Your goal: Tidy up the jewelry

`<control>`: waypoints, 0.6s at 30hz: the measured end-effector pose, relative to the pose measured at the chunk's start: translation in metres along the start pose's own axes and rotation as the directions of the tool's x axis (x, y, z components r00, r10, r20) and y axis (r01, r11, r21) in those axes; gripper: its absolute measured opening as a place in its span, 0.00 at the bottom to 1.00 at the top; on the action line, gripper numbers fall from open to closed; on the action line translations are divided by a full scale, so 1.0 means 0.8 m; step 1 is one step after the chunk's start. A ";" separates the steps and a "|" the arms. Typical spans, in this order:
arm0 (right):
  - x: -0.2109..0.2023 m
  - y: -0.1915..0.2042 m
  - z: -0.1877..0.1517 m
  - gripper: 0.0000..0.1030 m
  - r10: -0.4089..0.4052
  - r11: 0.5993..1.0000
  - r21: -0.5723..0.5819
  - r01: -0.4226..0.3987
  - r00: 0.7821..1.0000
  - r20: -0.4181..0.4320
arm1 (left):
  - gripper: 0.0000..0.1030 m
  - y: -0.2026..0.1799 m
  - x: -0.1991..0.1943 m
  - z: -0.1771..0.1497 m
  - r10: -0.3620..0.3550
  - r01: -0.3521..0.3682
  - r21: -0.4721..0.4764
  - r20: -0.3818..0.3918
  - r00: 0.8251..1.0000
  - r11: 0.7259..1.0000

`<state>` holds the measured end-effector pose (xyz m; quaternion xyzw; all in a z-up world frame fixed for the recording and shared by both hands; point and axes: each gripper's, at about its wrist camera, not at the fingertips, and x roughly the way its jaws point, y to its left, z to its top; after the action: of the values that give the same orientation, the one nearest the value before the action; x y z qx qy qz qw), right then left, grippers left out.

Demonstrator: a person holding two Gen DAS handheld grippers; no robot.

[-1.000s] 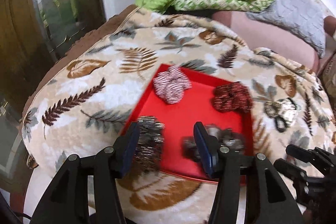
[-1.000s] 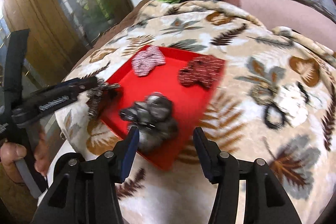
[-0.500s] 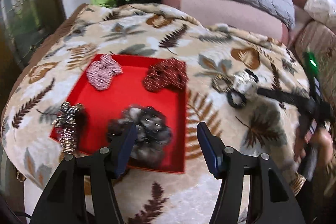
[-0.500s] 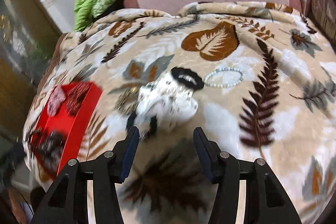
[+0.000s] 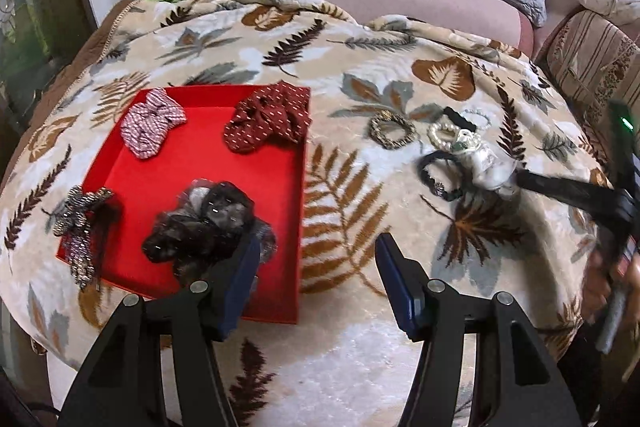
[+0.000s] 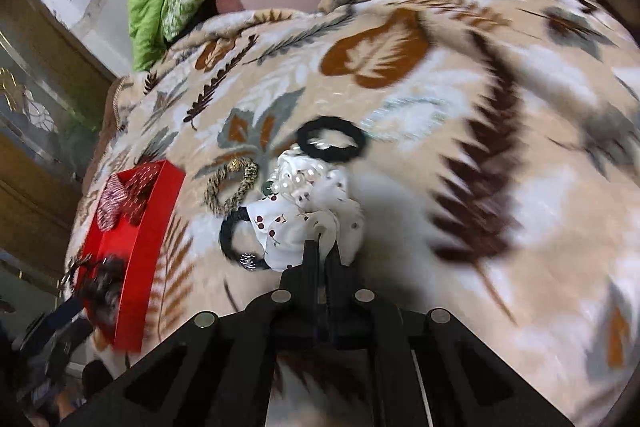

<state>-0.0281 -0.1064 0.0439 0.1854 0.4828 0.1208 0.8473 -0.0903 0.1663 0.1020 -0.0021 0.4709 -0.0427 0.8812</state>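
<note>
On my far left, at the red tray's (image 5: pixel 192 163) left edge, a beaded silver piece (image 5: pixel 80 223) hangs half over the rim onto the leaf-print blanket (image 5: pixel 344 195). Inside the tray I see a pink striped scrunchie (image 5: pixel 154 125) at the back left, a dark red dotted scrunchie (image 5: pixel 268 121) at the back right against the wall, and a black-grey scrunchie (image 5: pixel 204 223) at the front. My left gripper (image 5: pixel 314 281) hovers over the tray's front right corner with its jaws spread and nothing between them — one blue pad over the tray floor just beside the black-grey scrunchie, the other over bare blanket.

Further right, well apart from the tray, the loose pieces lie in a cluster on the blanket: a gold-and-black braided tie (image 5: pixel 392 131), a pearl bracelet (image 5: pixel 442 135), a black tie (image 6: pixel 332 141) with a pale beaded ring (image 6: pixel 404 117) just beyond it, and a second black tie with a silver charm (image 6: pixel 236 243).

Among them sits a white cherry-print scrunchie (image 6: pixel 296 223), touching the pearls and lying over the charm tie. My right gripper (image 6: pixel 322 247) has just snapped closed — its jaws are clenched on the near edge of that white scrunchie, which rests on the blanket.
</note>
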 end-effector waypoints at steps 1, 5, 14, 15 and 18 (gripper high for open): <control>-0.012 -0.010 -0.009 0.04 -0.010 1.000 0.006 0.010 1.000 0.011 | 0.57 -0.003 0.001 -0.001 -0.003 0.003 0.002 -0.003 1.000 1.000; -0.061 -0.054 -0.048 0.05 -0.096 0.994 0.054 0.092 0.992 0.079 | 0.57 -0.022 0.007 -0.004 -0.027 0.027 0.009 -0.027 0.999 1.000; -0.085 -0.120 -0.065 0.48 -0.186 0.973 0.177 0.151 0.961 0.205 | 0.57 -0.066 0.010 -0.005 -0.020 0.023 0.053 -0.051 0.999 0.998; -0.085 -0.124 -0.065 0.48 -0.175 0.971 0.195 0.136 0.964 0.202 | 0.57 -0.072 0.017 -0.003 -0.014 0.018 0.053 -0.068 0.998 0.998; -0.088 -0.131 -0.061 0.48 -0.112 0.971 0.230 0.062 0.971 0.211 | 0.57 -0.091 0.038 0.004 0.001 0.005 0.052 -0.121 0.993 0.999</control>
<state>-0.1033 -0.2185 0.0306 0.2695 0.4030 0.0072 0.8746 -0.0765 0.0912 0.0818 0.0230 0.5222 -0.0559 0.8507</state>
